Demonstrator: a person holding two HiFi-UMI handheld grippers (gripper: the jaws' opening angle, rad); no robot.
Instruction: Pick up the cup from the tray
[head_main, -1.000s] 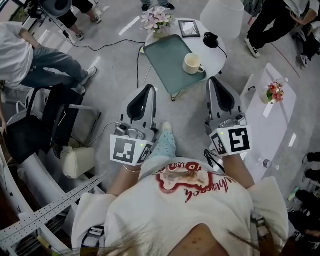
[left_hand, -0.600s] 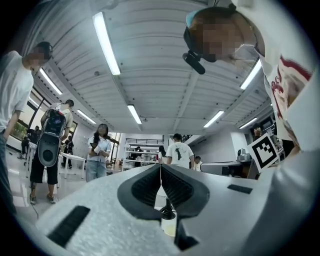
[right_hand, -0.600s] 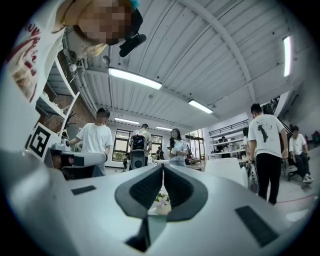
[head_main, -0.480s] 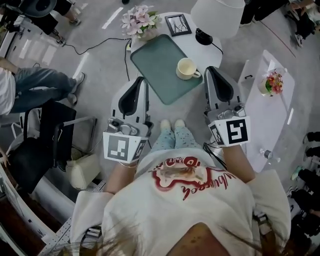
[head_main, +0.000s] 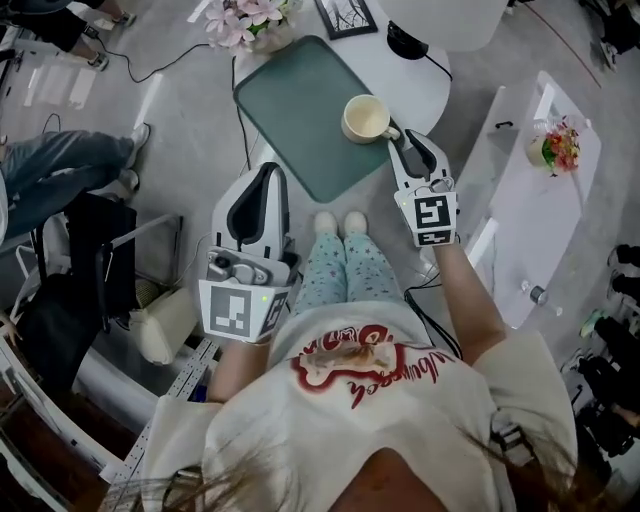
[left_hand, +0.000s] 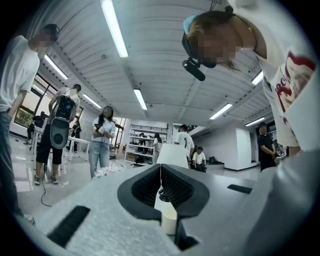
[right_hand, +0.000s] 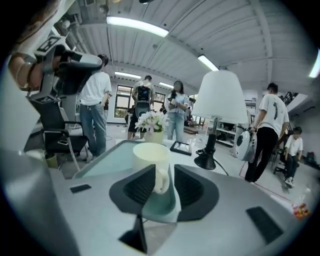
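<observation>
Reaching ahead of its partner since a second earlier, my right gripper (head_main: 408, 150) had come up to the cup (head_main: 365, 117), which had stood well clear of it. Its jaws stood a little apart, and in the right gripper view the cup's handle (right_hand: 161, 181) lay in the gap between the pads, apparently not yet pinched. My left gripper (head_main: 262, 205) hung back over my lap with its jaws pressed together on nothing, pointed up toward the ceiling lights. The cream cup stood upright at the near right corner of the green tray (head_main: 290, 100), handle turned toward me, on the round white table (head_main: 405, 75) with a vase of flowers (head_main: 245, 20) and a lamp (right_hand: 220, 100) beyond. I judged this the end of the approach: the next move called for closing firmly on the handle, then lifting straight up so the cup would not swing.
</observation>
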